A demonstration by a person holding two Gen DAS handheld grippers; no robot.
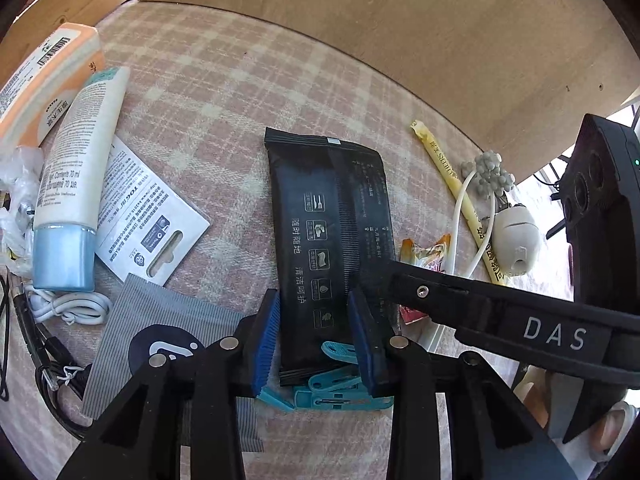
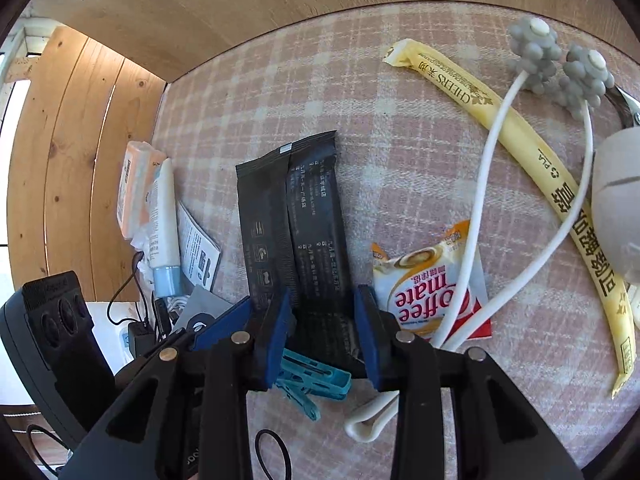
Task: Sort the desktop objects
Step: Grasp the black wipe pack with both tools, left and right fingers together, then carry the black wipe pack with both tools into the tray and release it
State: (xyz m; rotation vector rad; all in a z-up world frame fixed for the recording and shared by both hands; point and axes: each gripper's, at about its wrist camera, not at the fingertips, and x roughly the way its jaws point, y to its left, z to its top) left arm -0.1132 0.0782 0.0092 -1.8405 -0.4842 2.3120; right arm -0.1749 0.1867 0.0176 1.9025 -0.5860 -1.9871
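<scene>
Black wet-wipe packet (image 1: 328,236) lies mid-worktop between both half-open claws, left claw (image 1: 314,344) and right claw (image 2: 326,336), ungripped; the clutter remains unsorted.

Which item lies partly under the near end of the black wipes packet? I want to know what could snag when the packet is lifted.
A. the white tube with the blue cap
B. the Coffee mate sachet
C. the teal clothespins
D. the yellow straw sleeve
C: the teal clothespins stick out from beneath the near end of the black wipes packet; the other three lie apart from it.
</scene>
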